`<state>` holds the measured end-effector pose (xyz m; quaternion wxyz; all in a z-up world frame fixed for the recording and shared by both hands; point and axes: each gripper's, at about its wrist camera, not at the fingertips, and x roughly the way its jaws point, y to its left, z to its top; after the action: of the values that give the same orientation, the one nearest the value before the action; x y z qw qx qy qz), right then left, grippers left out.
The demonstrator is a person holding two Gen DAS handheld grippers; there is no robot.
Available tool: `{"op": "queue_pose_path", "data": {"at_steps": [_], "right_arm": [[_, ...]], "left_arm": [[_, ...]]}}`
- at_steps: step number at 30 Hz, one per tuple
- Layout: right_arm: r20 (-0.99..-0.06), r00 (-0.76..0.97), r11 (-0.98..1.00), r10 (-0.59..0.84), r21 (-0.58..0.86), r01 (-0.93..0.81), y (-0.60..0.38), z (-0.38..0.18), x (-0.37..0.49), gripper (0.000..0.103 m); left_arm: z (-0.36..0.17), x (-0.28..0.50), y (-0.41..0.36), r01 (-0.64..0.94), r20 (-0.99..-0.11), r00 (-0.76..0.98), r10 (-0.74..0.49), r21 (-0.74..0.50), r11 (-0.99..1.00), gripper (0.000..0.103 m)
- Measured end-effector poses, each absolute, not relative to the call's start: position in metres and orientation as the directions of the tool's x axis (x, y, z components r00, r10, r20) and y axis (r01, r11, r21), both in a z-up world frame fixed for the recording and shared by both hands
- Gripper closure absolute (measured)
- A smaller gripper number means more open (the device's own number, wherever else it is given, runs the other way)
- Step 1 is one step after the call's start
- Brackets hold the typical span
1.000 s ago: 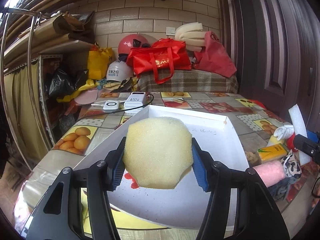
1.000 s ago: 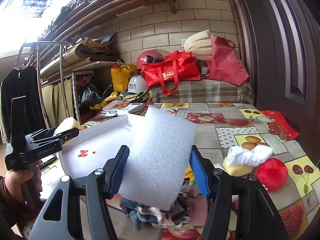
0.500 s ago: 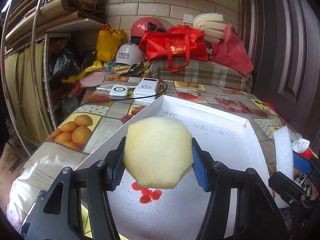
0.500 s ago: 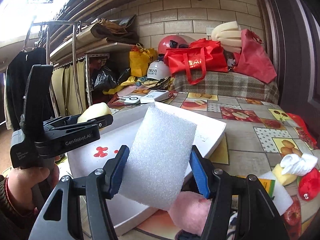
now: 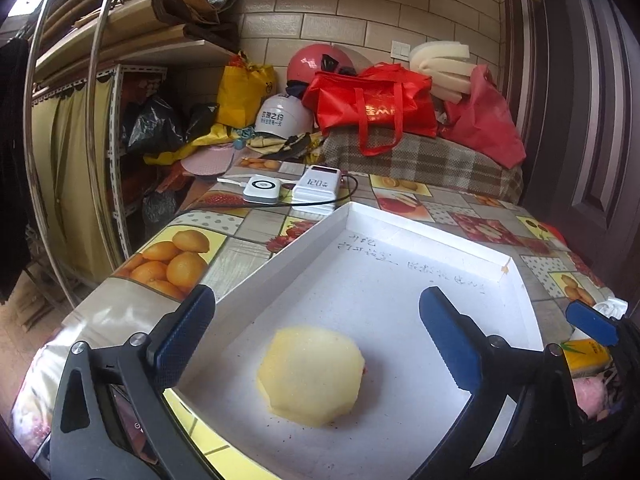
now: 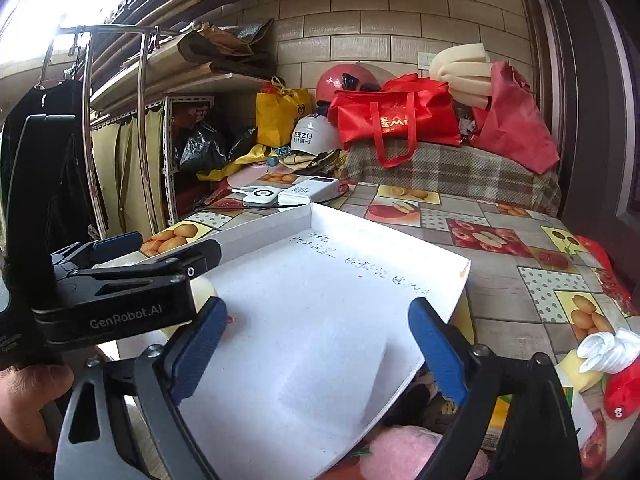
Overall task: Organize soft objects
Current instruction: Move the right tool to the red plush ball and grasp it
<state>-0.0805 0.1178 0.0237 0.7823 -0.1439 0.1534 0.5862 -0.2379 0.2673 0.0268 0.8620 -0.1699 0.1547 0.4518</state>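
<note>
The left hand-held gripper (image 5: 316,332) stands wide, its blue pads (image 5: 182,330) apart on either side of a yellow sponge (image 5: 311,376) that lies flat on the floor of a white tray (image 5: 400,280), touching neither pad. The right hand-held gripper (image 6: 314,346) is wide too, with nothing between its pads (image 6: 436,350); below it a white foam block (image 6: 340,364) lies in the tray near the front edge, hard to tell from the white floor. In the right wrist view the left hand-held gripper shows at the left, gripped by a hand (image 6: 28,392), with a bit of the sponge just visible behind it. The tray sits on a surface (image 5: 224,248) covered in a fruit-print cloth. Beside the tray's right edge lie a pink plush (image 6: 404,456), a red toy (image 6: 624,392) and a white cloth (image 6: 608,350). Beyond the tray rest two white chargers (image 5: 296,190), and farther back a red bag (image 5: 372,100) on a plaid cover
</note>
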Motion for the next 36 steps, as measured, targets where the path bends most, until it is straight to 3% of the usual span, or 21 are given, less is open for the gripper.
{"op": "queue_pose_path", "data": {"at_steps": [9, 19, 25, 28, 30, 33, 36], "right_arm": [[-0.341, 0.271, 0.274, 0.9, -0.04, -0.961, 0.104, 0.03, -0.084, 0.0], [-0.33, 0.277, 0.292, 0.902, -0.006, -0.957, 0.057, 0.036, -0.07, 0.0], [-0.195, 0.448, 0.453, 0.872, -0.024, -0.891, -0.01, 0.051, -0.022, 0.0], [-0.228, 0.533, 0.555, 0.815, 0.044, -0.83, -0.04, 0.05, 0.023, 0.0], [-0.273, 0.591, 0.632, 0.759, 0.093, -0.769, -0.059, 0.047, 0.055, 0.0], [-0.269, 0.659, 0.707, 0.703, 0.16, -0.689, -0.084, 0.047, 0.082, 0.0], [-0.258, 0.671, 0.719, 0.695, 0.22, -0.659, -0.097, 0.046, 0.088, 0.0]], "left_arm": [[0.027, -0.251, 0.27, -0.838, -0.397, 0.543, 0.74, -0.201, 0.507, 0.0], [0.031, -0.258, 0.249, -0.789, -0.323, 0.614, 0.72, -0.219, 0.574, 0.0], [0.034, -0.227, 0.204, -0.679, -0.338, 0.712, 0.615, -0.113, 0.725, 0.0], [0.036, -0.205, 0.169, -0.576, -0.345, 0.773, 0.533, -0.031, 0.817, 0.0], [0.034, -0.19, 0.151, -0.45, -0.384, 0.834, 0.396, -0.058, 0.891, 0.0], [0.032, -0.165, 0.117, -0.271, -0.437, 0.873, 0.218, -0.062, 0.961, 0.0], [0.032, -0.144, 0.092, -0.2, -0.469, 0.867, 0.169, -0.016, 0.98, 0.001]]}}
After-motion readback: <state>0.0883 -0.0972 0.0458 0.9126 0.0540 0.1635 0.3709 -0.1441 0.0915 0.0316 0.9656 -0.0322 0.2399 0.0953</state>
